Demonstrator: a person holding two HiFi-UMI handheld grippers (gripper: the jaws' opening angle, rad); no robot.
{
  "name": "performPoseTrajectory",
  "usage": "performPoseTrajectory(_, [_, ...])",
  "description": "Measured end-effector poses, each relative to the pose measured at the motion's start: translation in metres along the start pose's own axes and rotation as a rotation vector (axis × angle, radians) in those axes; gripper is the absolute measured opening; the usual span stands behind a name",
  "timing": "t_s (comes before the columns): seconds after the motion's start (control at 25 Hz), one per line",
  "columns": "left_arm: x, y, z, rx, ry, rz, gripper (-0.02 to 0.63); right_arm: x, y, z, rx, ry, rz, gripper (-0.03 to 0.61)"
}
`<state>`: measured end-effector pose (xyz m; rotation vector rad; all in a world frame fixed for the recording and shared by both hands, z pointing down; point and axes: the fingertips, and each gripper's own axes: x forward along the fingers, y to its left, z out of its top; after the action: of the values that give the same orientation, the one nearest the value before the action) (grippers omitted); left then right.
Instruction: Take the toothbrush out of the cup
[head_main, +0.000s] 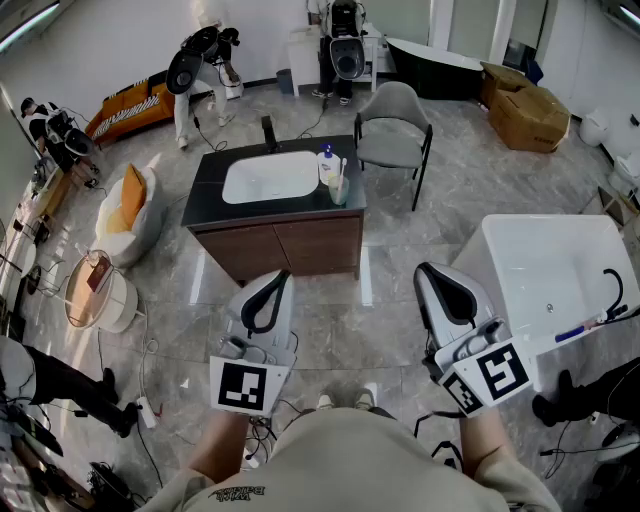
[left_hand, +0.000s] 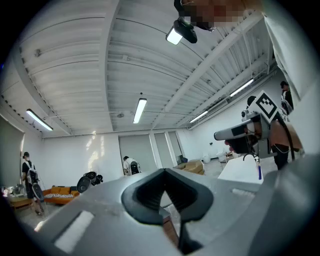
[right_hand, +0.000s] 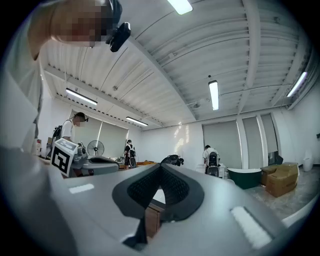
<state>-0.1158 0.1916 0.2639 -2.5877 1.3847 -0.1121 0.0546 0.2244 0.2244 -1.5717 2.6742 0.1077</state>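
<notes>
Both grippers held level, well back from the vanity
The left gripper (head_main: 281, 276) and right gripper (head_main: 425, 270) pointed forward side by side at the person's waist, each with its jaws pressed together and nothing between them. The toothbrush (head_main: 343, 168) stood upright in the cup (head_main: 338, 190) on the dark vanity counter (head_main: 205, 190), just right of the white sink (head_main: 268, 178), beside a pump bottle (head_main: 325, 165), well apart from both grippers

A: What is worn?
B: A beige shirt (head_main: 350, 465) printed with dark lettering.
A: And the grippers?
B: The left gripper (head_main: 276, 280) and right gripper (head_main: 432, 272) are shelled in pale grey, with black-lined jaws; the cubes (head_main: 250, 385) are marked with black-and-white squares.
</notes>
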Motion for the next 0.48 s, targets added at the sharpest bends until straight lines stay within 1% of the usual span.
performPoseTrajectory(0.12, [0.003,0.003,-0.001,-0.001,0.002,0.005,0.002,0.003,-0.002,-0.001,0.003,-0.001,0.003,0.003])
performPoseTrajectory(0.28, [0.004,0.005,-0.003,-0.003,0.005,0.012,0.002,0.004,-0.006,-0.001,0.034,-0.019,-0.002,0.003])
performPoseTrajectory(0.48, [0.009,0.003,-0.002,0.001,0.007,0.009,0.002,0.004,-0.012,-0.001,0.023,-0.006,-0.012,0.003])
